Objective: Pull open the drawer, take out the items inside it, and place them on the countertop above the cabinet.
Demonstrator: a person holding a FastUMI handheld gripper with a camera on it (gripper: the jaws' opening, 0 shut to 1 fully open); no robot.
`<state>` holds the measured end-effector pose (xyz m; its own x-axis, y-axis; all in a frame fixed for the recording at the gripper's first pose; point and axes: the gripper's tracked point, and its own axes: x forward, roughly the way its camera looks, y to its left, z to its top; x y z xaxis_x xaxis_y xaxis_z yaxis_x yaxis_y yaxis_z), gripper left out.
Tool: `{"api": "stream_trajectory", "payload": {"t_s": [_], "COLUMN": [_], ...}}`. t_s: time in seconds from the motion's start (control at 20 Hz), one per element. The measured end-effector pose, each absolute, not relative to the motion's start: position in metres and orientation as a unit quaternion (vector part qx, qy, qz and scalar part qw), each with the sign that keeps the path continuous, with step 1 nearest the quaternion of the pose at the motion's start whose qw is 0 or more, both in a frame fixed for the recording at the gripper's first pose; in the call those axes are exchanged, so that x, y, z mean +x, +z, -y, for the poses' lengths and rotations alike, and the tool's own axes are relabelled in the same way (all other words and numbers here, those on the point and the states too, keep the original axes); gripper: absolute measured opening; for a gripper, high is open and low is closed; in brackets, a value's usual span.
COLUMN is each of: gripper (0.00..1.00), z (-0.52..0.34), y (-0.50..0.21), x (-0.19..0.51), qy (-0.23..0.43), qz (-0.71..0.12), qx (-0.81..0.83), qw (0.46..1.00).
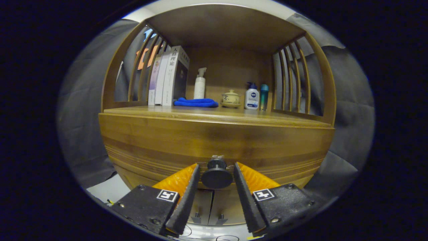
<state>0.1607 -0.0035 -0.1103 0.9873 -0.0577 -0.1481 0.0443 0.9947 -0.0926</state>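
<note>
Two gripper point(216, 174) fingers astride drawer knob point(216, 177) — untouched

Slatted wooden cabinet point(217, 140) against wrinkled dark cloth wall point(347, 110), pale floor point(107, 192) beneath, dim light.

Drawer front point(214, 140) brown wood w/ stripe grain beyond claw; knob point(216, 175) black betw. fingers; cloth point(196, 102) blue, bottle point(199, 85) white further back.

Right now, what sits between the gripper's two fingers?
In the gripper view, the drawer knob sits between the open gripper's fingers, small gaps either side; nothing else there.
</note>
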Motion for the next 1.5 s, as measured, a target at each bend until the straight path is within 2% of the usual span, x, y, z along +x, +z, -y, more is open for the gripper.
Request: {"api": "stream_trajectory", "payload": {"t_s": [0.15, 0.5, 0.75, 1.5], "gripper": [0.52, 0.39, 0.37, 0.37], "z": [0.004, 0.003, 0.001, 0.000], "y": [-0.110, -0.113, -0.113, -0.125], "x": [0.163, 0.163, 0.155, 0.053], "qy": [-0.030, -0.028, -0.027, -0.023], "qz": [-0.078, -0.089, -0.092, -0.105], "qx": [-0.025, -0.009, -0.019, -0.022], "qw": [0.996, 0.996, 0.995, 0.994]}}
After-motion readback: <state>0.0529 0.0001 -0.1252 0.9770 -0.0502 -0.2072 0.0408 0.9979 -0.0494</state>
